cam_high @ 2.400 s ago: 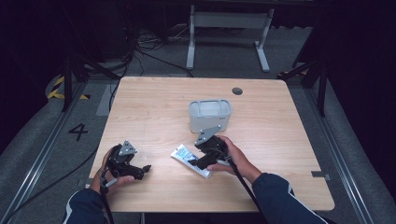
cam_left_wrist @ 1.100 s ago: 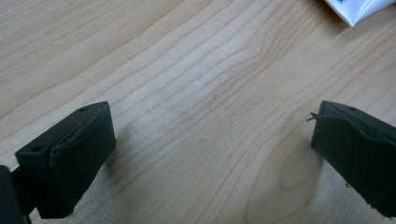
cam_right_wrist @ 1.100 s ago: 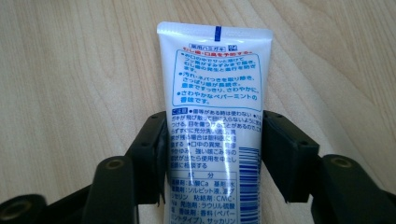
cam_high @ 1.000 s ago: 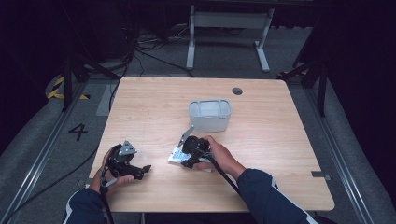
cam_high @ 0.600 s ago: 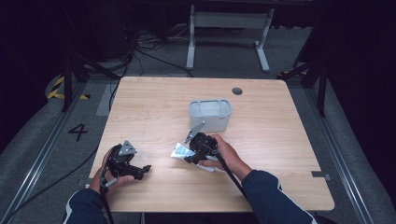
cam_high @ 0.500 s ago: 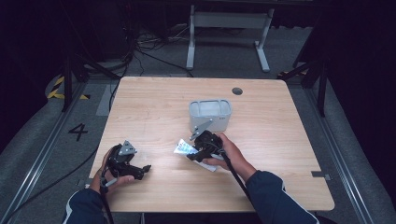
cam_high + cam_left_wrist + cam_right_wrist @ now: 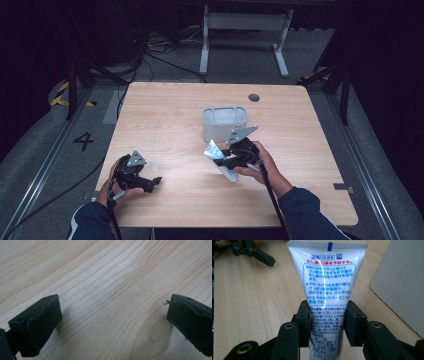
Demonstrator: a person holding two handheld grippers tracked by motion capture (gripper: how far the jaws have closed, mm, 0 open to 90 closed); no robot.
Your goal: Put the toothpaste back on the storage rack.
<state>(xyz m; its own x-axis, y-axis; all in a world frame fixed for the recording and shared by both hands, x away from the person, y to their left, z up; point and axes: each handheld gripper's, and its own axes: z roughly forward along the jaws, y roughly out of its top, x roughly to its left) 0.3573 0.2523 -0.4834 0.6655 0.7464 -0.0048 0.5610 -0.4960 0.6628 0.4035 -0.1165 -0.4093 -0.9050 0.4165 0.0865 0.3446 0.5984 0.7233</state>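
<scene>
Since a moment ago the right gripper (image 7: 222,159) has carried the toothpaste tube (image 7: 214,150) from the middle of the table (image 7: 165,110) up and over toward the grey container (image 7: 225,123), and its jaws have just been closing, with the tube between them. Now the tube is off the wood, held just in front of the container's near wall, its flat crimped end tipped up and pointing to the left in the high view.

From the right gripper view the grip is plain: the two black pads press on either side of the tube (image 7: 327,290) about halfway along its length, and the white face with blue and red printed text stands upright between them, the crimped seam at the top. The pale side of the container (image 7: 402,282) is close by on the right of that view, and the other gripper (image 7: 249,251) lies farther off across the wood at the upper left.

Over at the near left of the table the left gripper (image 7: 145,181) rests low on the tabletop in the person's hand, well apart from the tube. Its jaws stand wide apart in the left gripper view, with bare wood grain (image 7: 110,290) between them.
</scene>
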